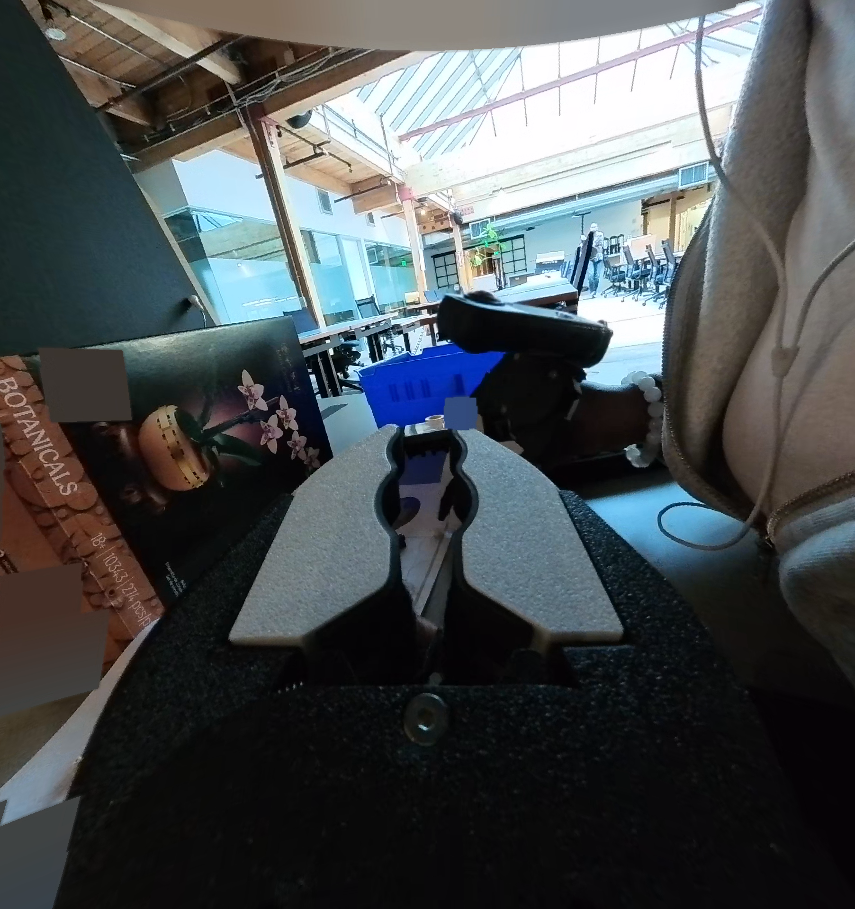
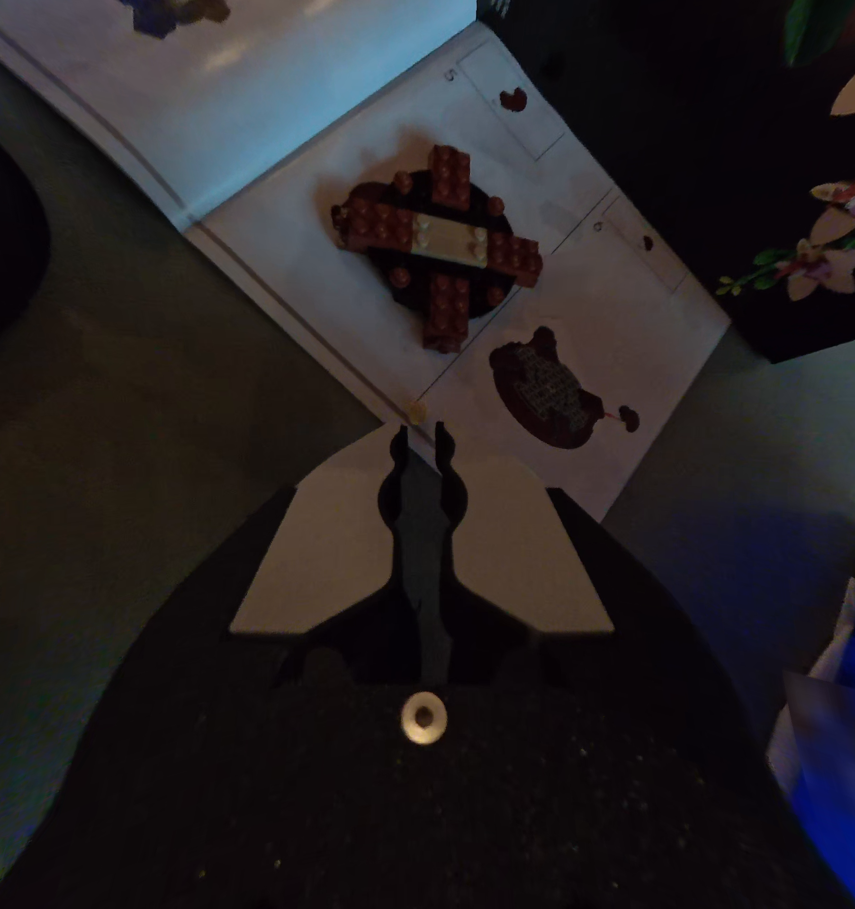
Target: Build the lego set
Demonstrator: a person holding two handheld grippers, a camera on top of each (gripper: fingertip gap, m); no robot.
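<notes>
Your right gripper (image 2: 423, 435) points down at an open white paper instruction booklet (image 2: 587, 319) on the matte grey table (image 2: 169, 393). Its dark fingertips (image 2: 444, 438) stand slightly parted with nothing between them; only the booklet's edge shows through the slit. The nearest thing is a tiny pale yellow round stud (image 2: 418, 410), just beyond the tips at the frame's centre and on the booklet's lower edge, clear of both pads. Farther up the frame, well past the stud, sits a round black studded plate carrying a cross of glossy reddish-brown bricks and a smooth tan tile (image 2: 440, 241). The tile's long axis runs from centre left to lower right. Your right gripper is the nearer one to both. Your left gripper (image 1: 427, 455) is held level rather than aimed down, its rough grey foam-faced fingers clenched on a small black hard-plastic piece with a notched lower edge (image 1: 425, 440). Behind it stands a blue plastic bin (image 1: 415, 388), and at left a dark cardboard box printed with orchids (image 1: 194, 442).
</notes>
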